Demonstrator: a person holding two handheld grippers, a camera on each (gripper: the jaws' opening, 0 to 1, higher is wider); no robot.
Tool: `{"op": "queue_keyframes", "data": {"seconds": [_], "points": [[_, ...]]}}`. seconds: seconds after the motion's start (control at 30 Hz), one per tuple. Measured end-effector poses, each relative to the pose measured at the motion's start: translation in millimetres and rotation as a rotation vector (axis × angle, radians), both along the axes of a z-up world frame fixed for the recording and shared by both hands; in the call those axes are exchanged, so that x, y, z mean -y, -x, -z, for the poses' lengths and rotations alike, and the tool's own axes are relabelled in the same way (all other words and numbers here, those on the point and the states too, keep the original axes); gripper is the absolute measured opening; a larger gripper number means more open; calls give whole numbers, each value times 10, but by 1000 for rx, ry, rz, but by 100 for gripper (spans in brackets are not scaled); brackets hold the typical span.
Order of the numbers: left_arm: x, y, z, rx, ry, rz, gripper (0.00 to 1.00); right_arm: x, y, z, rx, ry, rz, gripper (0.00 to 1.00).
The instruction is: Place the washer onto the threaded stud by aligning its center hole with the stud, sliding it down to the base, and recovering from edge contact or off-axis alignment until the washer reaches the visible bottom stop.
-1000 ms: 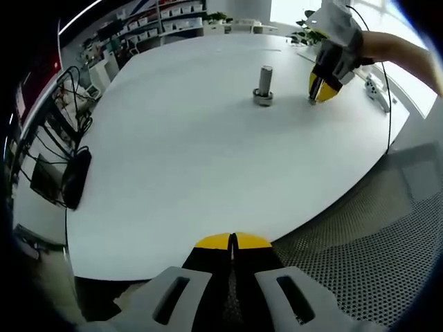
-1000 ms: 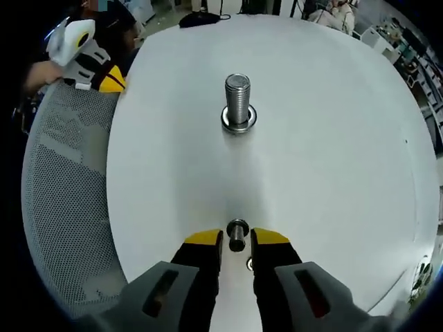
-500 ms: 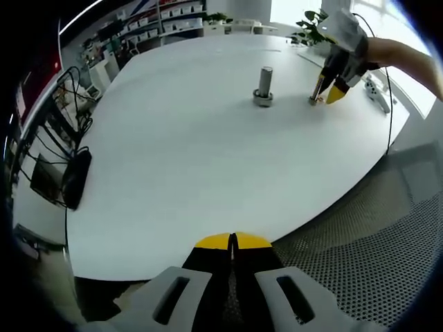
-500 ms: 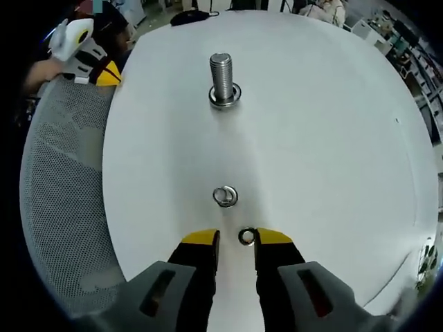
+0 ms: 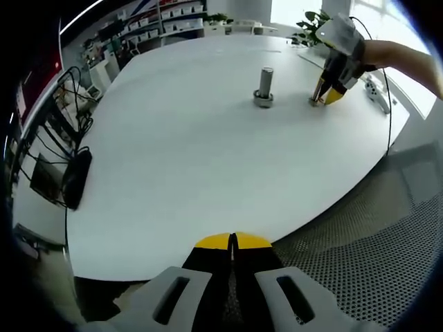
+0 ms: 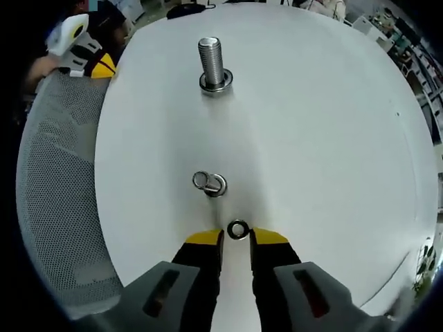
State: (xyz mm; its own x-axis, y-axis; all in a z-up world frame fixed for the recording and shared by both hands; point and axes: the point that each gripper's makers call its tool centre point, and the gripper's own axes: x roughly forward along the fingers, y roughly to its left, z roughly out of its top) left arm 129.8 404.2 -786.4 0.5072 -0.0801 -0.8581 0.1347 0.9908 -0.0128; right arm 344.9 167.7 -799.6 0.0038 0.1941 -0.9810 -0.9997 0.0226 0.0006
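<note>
My right gripper (image 6: 236, 238) is parted, tips astride one washer (image 6: 237, 229) flat on the table (image 6: 325, 138); two more washers (image 6: 210, 183) lie between it and the upright stud (image 6: 212, 61). My left gripper (image 5: 232, 241) is closed, empty

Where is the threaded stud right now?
In the right gripper view the threaded stud stands upright on the white table, beyond the loose washers; in the left gripper view it is just left of the right tongs.
</note>
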Motion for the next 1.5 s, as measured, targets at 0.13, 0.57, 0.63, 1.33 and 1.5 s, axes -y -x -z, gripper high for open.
{"op": "queue_keyframes", "data": {"seconds": [0.13, 0.57, 0.63, 1.33, 1.5], "points": [[-3, -3, 1, 2, 1, -1, 0, -5, -27, 3, 6, 5, 46, 16], [-2, 6, 5, -5, -1, -1, 0, -3, -42, 9, 5, 1, 107, 15], [-3, 4, 9, -4, -1, -2, 0, -4, -36, 9, 3, 2, 79, 15], [-7, 11, 9, -8, -3, -2, 0, -78, -84, 2, 20, -47, 38, 15], [-5, 8, 6, -6, -3, -4, 0, -76, -90, 2, 29, -43, 33, 14]]}}
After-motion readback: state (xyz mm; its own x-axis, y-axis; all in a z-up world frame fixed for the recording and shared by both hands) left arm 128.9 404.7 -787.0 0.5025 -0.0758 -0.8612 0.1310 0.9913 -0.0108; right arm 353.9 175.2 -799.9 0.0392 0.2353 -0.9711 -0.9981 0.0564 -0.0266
